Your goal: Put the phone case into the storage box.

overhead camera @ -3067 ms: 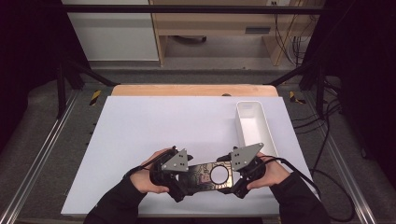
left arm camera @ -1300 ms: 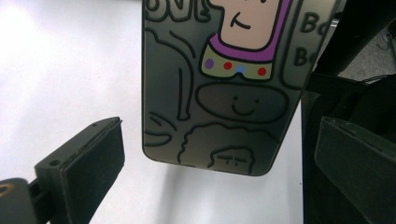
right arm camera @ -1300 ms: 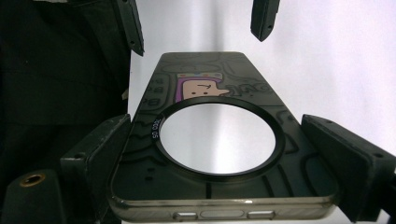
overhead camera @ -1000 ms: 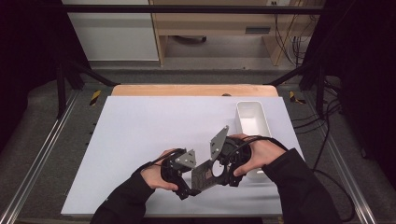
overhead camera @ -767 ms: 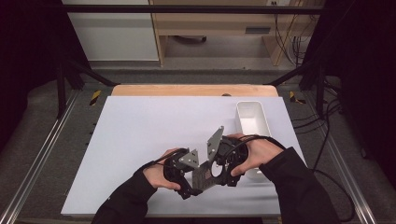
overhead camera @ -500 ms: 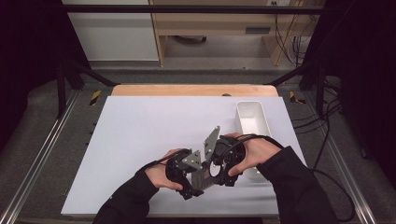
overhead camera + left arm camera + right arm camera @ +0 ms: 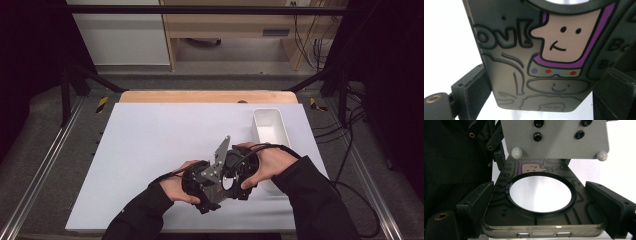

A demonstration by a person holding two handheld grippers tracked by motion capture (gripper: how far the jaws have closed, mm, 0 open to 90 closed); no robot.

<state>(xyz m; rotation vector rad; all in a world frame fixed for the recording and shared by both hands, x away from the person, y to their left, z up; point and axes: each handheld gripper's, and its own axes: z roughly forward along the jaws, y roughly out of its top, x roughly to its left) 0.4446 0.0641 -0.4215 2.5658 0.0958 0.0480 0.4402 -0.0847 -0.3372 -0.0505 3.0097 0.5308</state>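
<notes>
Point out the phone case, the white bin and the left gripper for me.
phone case (image 7: 541, 217), right gripper view, on its inner wall below the ring.
white bin (image 7: 270, 131), high view, on its inside floor.
left gripper (image 7: 536, 100), left gripper view, midway between its two black pads.

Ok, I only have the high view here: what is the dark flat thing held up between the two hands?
Observer: A smoky translucent plastic phone case with a black ring set in its middle.
Operator: Any print on it?
Observer: Yes, a cartoon face outlined in purple, with a row of coloured dots under it.
Operator: And which side actually grips it?
Observer: The right tongs appear to clamp two opposite edges. The left tongs have just been closing with the case between them; I cannot tell if their pads press yet.
</notes>
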